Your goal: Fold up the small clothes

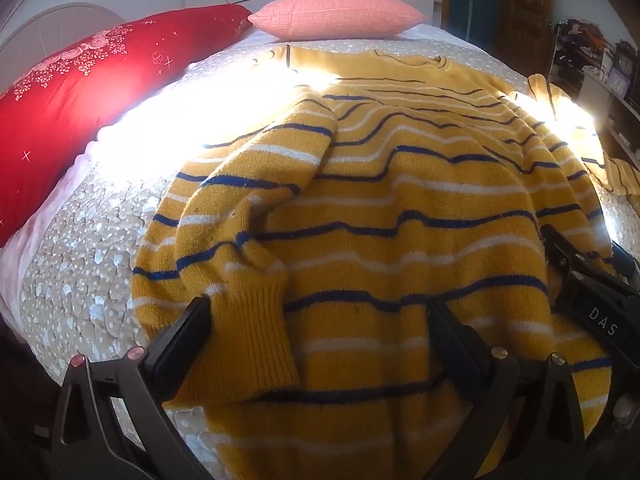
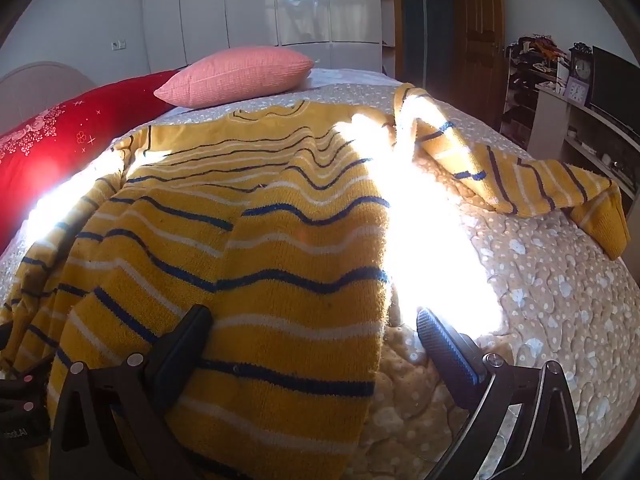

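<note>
Harsh sun patch blows out bedspread (image 2: 540, 280); fisheye edges dark, bent.

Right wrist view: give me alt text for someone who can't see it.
A yellow striped sweater lies spread on a beige patterned bedspread, one sleeve flung out to the right. The open right claw straddles the sweater's right edge. A pink pillow and a red pillow lie behind.

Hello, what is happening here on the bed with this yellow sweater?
A person is folding a yellow striped sweater spread on the bed, with a gripper in each hand. One sleeve is already folded over the body; the other sleeve lies stretched out to the side. The left gripper and the right gripper are both wide open over the near part of the sweater, holding nothing.
</note>
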`<state>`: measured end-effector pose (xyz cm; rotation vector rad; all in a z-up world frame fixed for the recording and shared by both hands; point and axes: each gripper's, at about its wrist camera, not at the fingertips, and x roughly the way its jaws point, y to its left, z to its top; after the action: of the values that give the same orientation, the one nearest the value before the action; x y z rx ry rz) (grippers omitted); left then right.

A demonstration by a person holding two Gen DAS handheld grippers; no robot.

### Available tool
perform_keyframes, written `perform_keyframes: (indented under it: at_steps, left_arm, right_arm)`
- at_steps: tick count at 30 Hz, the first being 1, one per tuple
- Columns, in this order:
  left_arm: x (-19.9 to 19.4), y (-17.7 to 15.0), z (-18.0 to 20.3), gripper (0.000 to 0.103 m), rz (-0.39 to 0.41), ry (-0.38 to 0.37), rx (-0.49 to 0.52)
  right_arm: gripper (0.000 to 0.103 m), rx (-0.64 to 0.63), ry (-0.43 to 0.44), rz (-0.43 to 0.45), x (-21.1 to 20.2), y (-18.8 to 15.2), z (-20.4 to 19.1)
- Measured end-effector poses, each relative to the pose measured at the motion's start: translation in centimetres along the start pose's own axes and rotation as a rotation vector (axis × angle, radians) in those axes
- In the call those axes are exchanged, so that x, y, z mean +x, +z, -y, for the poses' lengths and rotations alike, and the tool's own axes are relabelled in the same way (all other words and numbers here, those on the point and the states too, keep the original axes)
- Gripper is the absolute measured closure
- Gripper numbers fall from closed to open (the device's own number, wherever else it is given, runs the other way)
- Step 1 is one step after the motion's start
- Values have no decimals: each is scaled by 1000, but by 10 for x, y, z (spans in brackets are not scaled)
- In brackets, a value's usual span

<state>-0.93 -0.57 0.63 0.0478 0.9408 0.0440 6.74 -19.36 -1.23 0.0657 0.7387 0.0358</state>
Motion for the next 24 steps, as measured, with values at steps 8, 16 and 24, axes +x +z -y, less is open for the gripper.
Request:
perform_keyframes:
  at_steps: [8,16,24]
  left_arm:
    - [2,1,2,0,4,6,0]
    - [2,-1,2,0,14,10,-5]
    - [2,-4,5,0,22,18,-10]
  right_arm:
    - [0,-2,-4,12,0,-2,-1]
    - [0,-4,-7,18,1,-3,-1]
    - [0,-6,-7,25,0,-6,-1]
